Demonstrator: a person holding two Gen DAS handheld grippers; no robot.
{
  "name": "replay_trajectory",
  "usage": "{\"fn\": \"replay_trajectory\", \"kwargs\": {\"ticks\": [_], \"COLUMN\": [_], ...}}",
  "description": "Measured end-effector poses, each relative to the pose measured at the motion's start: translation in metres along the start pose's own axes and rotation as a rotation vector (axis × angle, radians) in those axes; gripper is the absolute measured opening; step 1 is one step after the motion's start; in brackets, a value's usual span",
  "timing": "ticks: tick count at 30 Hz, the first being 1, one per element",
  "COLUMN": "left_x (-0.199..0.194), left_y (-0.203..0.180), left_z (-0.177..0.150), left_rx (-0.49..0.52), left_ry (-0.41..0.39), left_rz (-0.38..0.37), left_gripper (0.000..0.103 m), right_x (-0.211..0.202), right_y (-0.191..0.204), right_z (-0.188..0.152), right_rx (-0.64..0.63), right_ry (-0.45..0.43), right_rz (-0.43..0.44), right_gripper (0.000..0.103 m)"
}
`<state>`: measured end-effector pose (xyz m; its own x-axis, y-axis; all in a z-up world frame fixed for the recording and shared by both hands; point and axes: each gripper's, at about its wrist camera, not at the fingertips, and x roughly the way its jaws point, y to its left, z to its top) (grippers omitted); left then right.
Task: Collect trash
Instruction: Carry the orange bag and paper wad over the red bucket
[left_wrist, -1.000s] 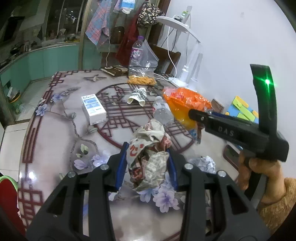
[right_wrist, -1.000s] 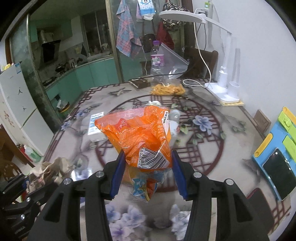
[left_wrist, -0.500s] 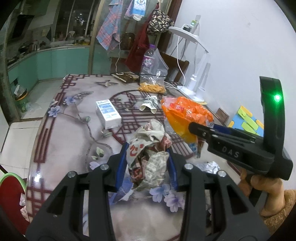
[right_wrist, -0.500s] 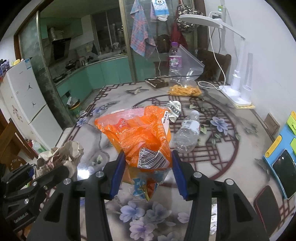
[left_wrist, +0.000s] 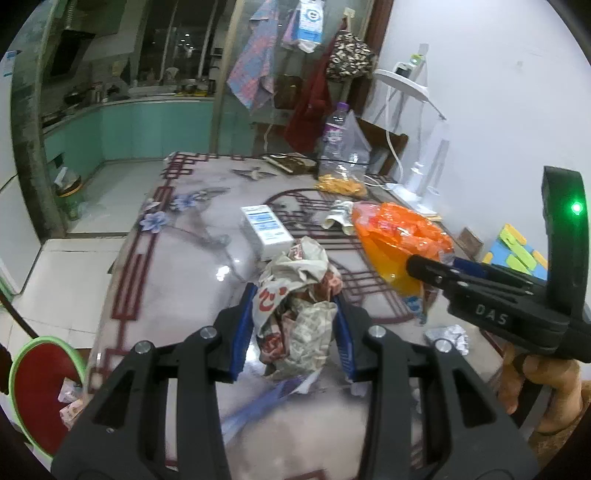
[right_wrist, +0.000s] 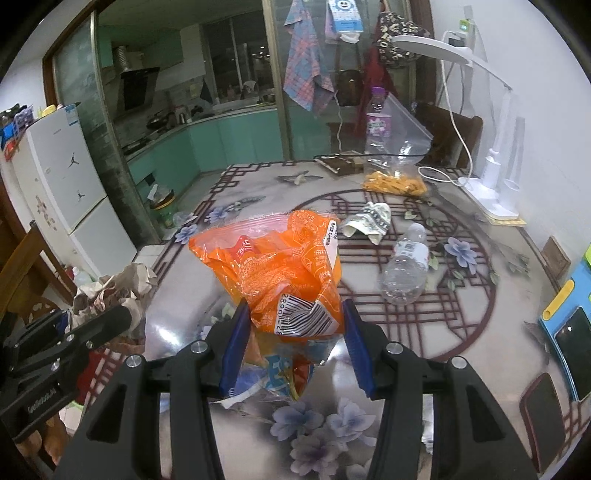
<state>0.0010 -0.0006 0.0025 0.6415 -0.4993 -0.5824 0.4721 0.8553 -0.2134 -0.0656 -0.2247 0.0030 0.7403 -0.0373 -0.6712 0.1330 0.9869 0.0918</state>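
Observation:
My left gripper is shut on a crumpled paper wrapper, printed red and white, held above the patterned table. The right gripper is shut on an orange plastic snack bag with a barcode, also lifted off the table. In the left wrist view the right gripper and its orange bag show at the right. The right wrist view has the left gripper with its wrapper at the left. A red bin with a green rim stands on the floor beside the table.
On the table lie an empty clear bottle, a crumpled wrapper, a white box, a foil scrap, a bag of yellow snacks, an upright bottle, a desk lamp and phones. A person's hand holds the right gripper.
Both grippers have pulled back toward the table's near left edge with their loads still held. The red bin has come into view at lower left.

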Motion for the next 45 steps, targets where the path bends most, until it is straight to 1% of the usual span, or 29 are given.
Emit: {"fn": "replay_trajectory", "kwargs": {"ticks": [8, 12, 17, 25, 26, 30, 34, 37, 40, 45], "left_x": [-0.015, -0.023, -0.033, -0.046, -0.048, -0.06, -0.074, -0.086, -0.094, -0.104], "left_y": [0.032, 0.045, 0.06, 0.088, 0.092, 0.116, 0.15, 0.176, 0.2, 0.229], "left_z": [-0.006, -0.008, -0.008, -0.01, -0.011, -0.015, -0.022, -0.028, -0.035, -0.046], "left_rx": [-0.049, -0.064, -0.07, -0.096, -0.095, -0.097, -0.141, -0.168, -0.214, -0.262], "left_ry": [-0.009, -0.02, -0.038, -0.053, -0.055, -0.065, -0.057, -0.055, -0.029, -0.006], "left_rz": [0.057, 0.094, 0.179, 0.272, 0.288, 0.408, 0.505, 0.6, 0.644, 0.706], "left_gripper": [0.038, 0.038, 0.038, 0.039, 0.039, 0.04, 0.04, 0.04, 0.04, 0.04], "right_x": [0.004, 0.005, 0.006, 0.016, 0.018, 0.026, 0.035, 0.041, 0.05, 0.056], "right_y": [0.021, 0.028, 0.044, 0.077, 0.08, 0.095, 0.116, 0.135, 0.155, 0.194], "right_z": [-0.001, -0.003, -0.008, -0.016, -0.017, -0.019, -0.022, -0.024, -0.022, -0.017], "right_rx": [-0.026, -0.02, -0.015, -0.047, -0.051, -0.072, -0.088, -0.113, -0.145, -0.188], "right_ry": [0.005, 0.003, 0.0, 0.031, 0.035, 0.059, 0.08, 0.086, 0.108, 0.096], "right_rz": [0.03, 0.049, 0.088, 0.156, 0.162, 0.193, 0.233, 0.259, 0.286, 0.348], "right_gripper": [0.048, 0.048, 0.048, 0.048, 0.048, 0.048, 0.048, 0.048, 0.048, 0.048]}}
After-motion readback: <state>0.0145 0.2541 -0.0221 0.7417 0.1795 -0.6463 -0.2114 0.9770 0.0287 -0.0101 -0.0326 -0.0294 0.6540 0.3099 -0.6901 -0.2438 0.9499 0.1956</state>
